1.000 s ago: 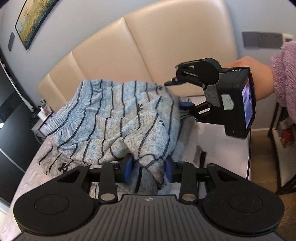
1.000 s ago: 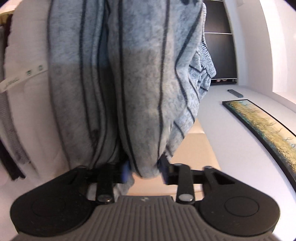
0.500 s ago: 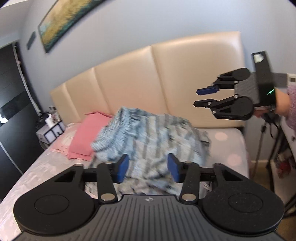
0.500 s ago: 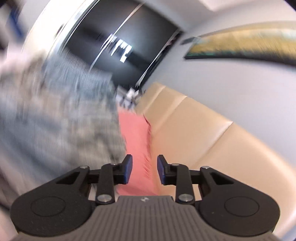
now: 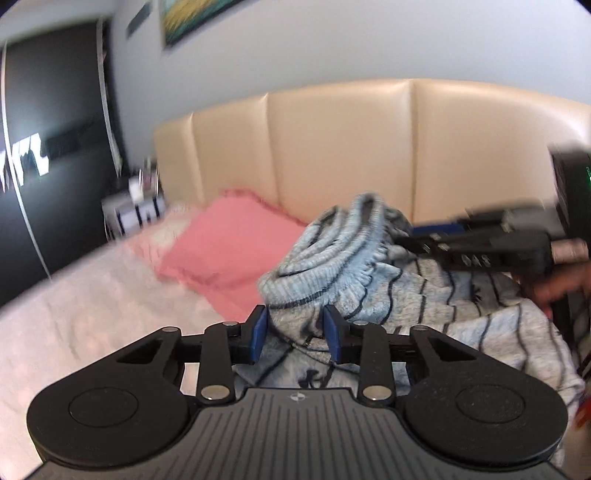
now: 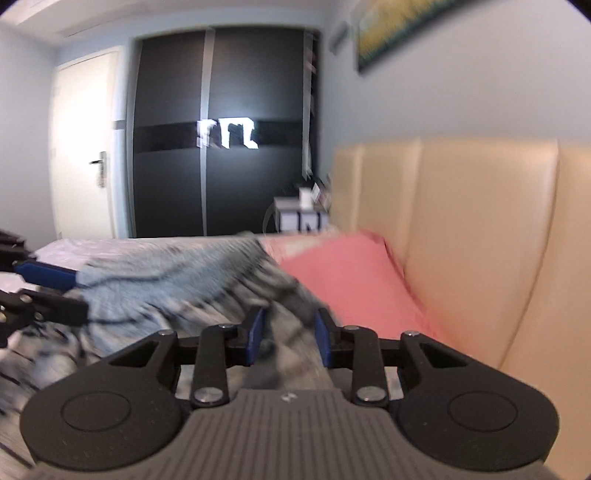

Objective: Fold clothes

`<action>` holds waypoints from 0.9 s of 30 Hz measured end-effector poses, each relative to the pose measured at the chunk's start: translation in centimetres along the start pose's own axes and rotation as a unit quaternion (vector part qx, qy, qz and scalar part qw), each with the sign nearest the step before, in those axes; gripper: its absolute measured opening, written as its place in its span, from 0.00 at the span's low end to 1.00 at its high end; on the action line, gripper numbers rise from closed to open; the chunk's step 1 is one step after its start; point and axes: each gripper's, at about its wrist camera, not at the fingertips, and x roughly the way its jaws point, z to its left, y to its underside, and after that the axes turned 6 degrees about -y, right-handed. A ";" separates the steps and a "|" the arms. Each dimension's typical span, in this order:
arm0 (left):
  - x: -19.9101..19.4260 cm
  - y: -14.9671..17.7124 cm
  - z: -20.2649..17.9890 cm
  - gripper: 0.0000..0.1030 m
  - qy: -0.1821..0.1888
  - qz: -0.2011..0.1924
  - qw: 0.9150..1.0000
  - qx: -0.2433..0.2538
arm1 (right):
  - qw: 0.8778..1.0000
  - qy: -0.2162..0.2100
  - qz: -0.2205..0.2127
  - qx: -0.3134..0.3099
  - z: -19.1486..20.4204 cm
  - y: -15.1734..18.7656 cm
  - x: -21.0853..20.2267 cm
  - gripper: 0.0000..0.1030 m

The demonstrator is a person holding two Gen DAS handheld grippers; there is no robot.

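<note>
From my right wrist camera, motion blur smears the striped sweater [image 6: 177, 280] so I cannot trace its folds or tell whether the right gripper [image 6: 286, 338] touches the cloth between its blue pads. The left gripper [image 6: 44, 291] is cut off at the frame's left edge there. In my left wrist view the painting [image 5: 192, 18] is cropped at the top, and the nightstand [image 5: 135, 210] clutter is too blurred to identify.
</note>
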 end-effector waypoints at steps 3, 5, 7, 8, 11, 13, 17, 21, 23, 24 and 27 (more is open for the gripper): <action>2.4 0.8 0.8 0.25 0.008 0.023 1.000 -0.018 | 0.999 -0.002 0.023 0.037 -1.2 3.0 1.3 0.32; 3.1 1.4 0.9 0.24 0.013 0.025 0.999 -0.028 | 0.998 -0.003 0.026 0.052 -1.9 4.3 1.6 0.32; 3.0 1.9 1.1 0.24 0.019 0.020 0.999 -0.034 | 0.997 -0.005 0.026 0.066 -2.6 5.6 1.7 0.32; 2.9 2.0 1.2 0.24 0.022 0.019 0.999 -0.037 | 0.997 -0.003 0.024 0.067 -2.6 5.6 1.4 0.32; 2.5 1.9 1.1 0.24 0.023 0.017 0.999 -0.029 | 0.998 0.005 0.015 0.066 -2.3 5.3 0.1 0.32; 2.0 1.9 0.7 0.24 0.019 0.012 1.000 -0.021 | 0.998 0.010 0.009 0.064 -2.1 5.1 -0.7 0.33; -0.6 1.7 0.1 0.27 0.012 -0.006 1.000 -0.014 | 0.998 0.020 -0.003 0.062 -1.6 4.8 -2.4 0.41; -4.7 1.8 -0.5 0.49 0.001 -0.027 1.000 -0.004 | 0.998 0.030 -0.017 0.060 -1.1 4.3 -4.5 0.71; -7.0 1.9 -0.7 0.49 -0.007 -0.033 0.999 0.000 | 0.997 0.041 -0.024 0.064 -0.6 3.7 -6.7 0.72; -8.3 1.9 -0.8 0.50 -0.012 -0.030 0.999 -0.002 | 0.996 0.045 -0.026 0.069 -0.3 3.4 -7.8 0.74; -12.8 2.3 -1.2 0.63 -0.033 -0.033 0.999 -0.008 | 0.994 0.042 -0.041 0.095 1.1 2.6 -11.7 0.88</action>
